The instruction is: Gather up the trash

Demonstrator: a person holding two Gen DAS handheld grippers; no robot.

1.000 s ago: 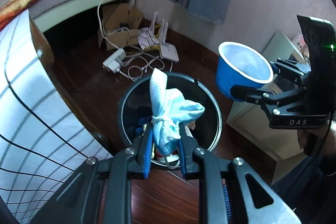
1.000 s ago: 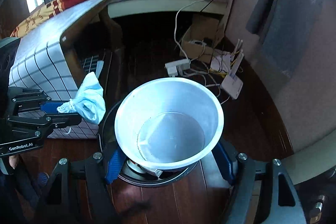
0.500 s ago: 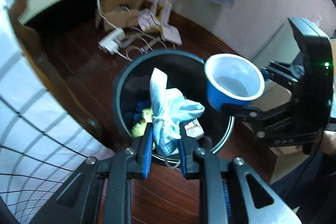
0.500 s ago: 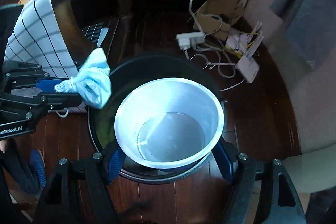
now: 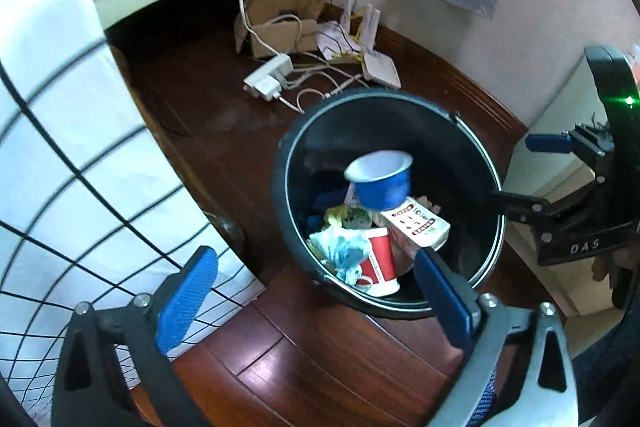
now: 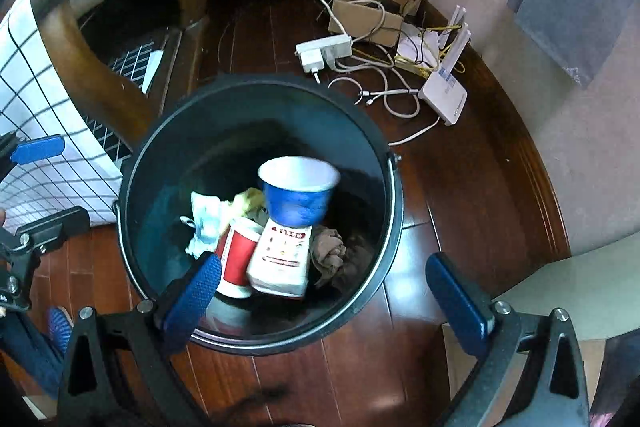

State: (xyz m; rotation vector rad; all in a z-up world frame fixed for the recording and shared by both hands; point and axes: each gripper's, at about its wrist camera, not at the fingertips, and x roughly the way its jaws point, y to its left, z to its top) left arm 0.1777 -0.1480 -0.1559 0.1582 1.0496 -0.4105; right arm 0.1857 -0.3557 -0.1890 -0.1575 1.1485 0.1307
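A black round trash bin (image 5: 486, 163) (image 6: 132, 187) stands on the dark wood floor. Inside lie a blue paper bowl (image 5: 380, 183) (image 6: 298, 195), a light blue face mask (image 5: 340, 251) (image 6: 204, 223), a red paper cup (image 5: 380, 263) (image 6: 238, 259) and a white carton (image 5: 416, 227) (image 6: 282, 255). My left gripper (image 5: 316, 301) is open and empty just in front of the bin. My right gripper (image 6: 324, 301) is open and empty over the bin's near rim; it also shows at the right of the left wrist view (image 5: 532, 179).
A table with a white grid cloth (image 5: 60, 155) (image 6: 36, 99) stands left of the bin. A power strip (image 5: 268, 77) (image 6: 324, 51), cables, a white router (image 6: 444, 95) and a cardboard box (image 5: 280, 23) lie on the floor behind. A pale cabinet (image 5: 560, 155) stands right.
Both grippers have opened. The face mask has dropped from the left gripper and the blue bowl from the right gripper; both now lie in the bin.
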